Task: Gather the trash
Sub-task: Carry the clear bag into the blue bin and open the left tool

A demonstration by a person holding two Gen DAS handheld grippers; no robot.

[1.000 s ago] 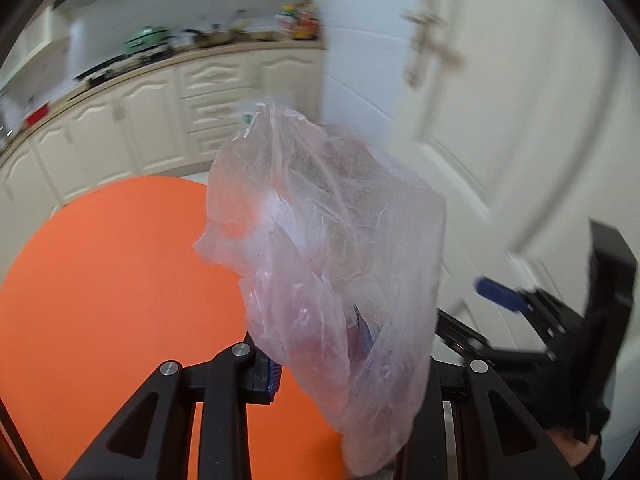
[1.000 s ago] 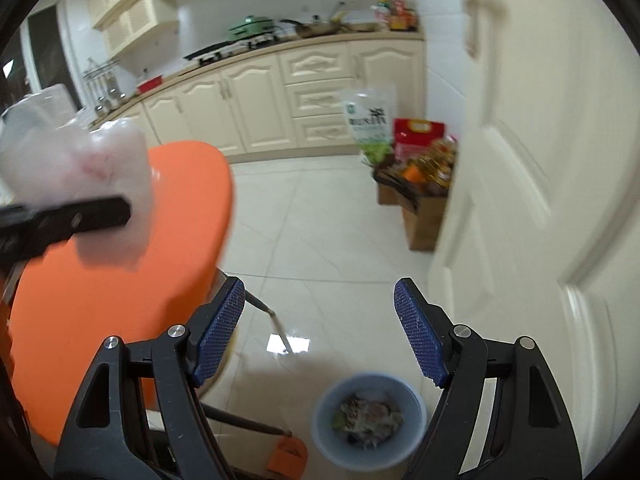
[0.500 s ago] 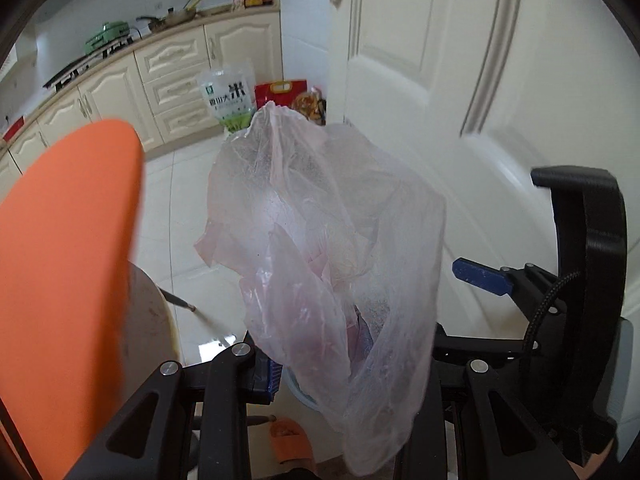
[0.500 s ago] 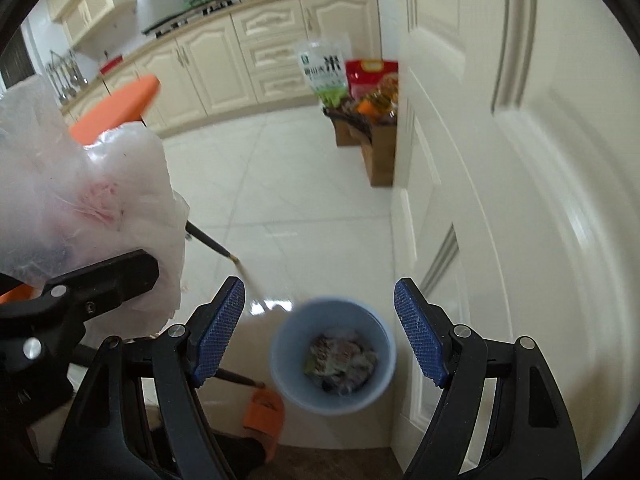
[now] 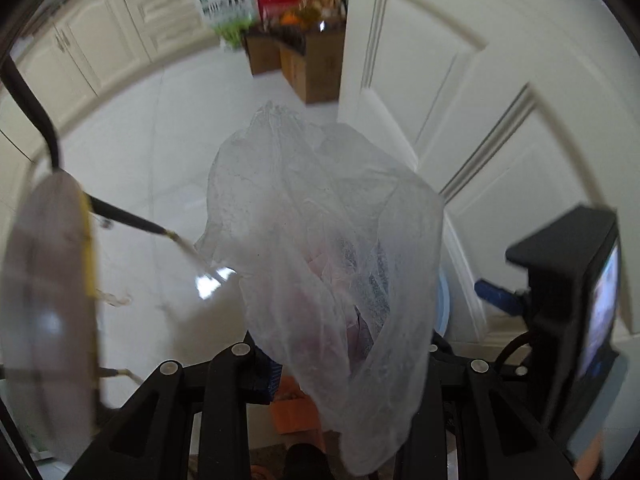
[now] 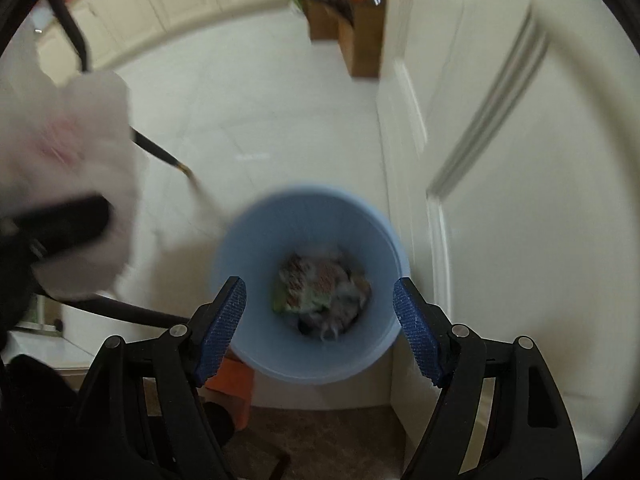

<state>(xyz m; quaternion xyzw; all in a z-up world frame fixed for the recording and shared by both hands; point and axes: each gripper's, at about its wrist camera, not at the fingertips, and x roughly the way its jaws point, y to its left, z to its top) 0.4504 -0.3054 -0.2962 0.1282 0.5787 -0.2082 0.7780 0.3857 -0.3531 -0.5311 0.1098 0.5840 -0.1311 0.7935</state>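
The left tongs [image 5: 344, 364] are clamped on one crumpled, translucent plastic bag [image 5: 320, 240], which billows up in front of the left wrist camera; it is pinched at its lower end, likely so the person can carry it as one bundle. Through it a pinkish mass shows, too blurred to name. The right tongs [image 6: 320, 332] stand apart with nothing between them, their jaws having just closed slightly, and point down over one pale blue waste bin [image 6: 240, 248] on the tiled floor [image 6: 260, 120], just beside a white door [image 6: 520, 200]. The bin already holds a heap of mixed litter [image 6: 320, 284]. The bag hangs to the bin's left and above it, not yet over the opening; it probably goes in next.
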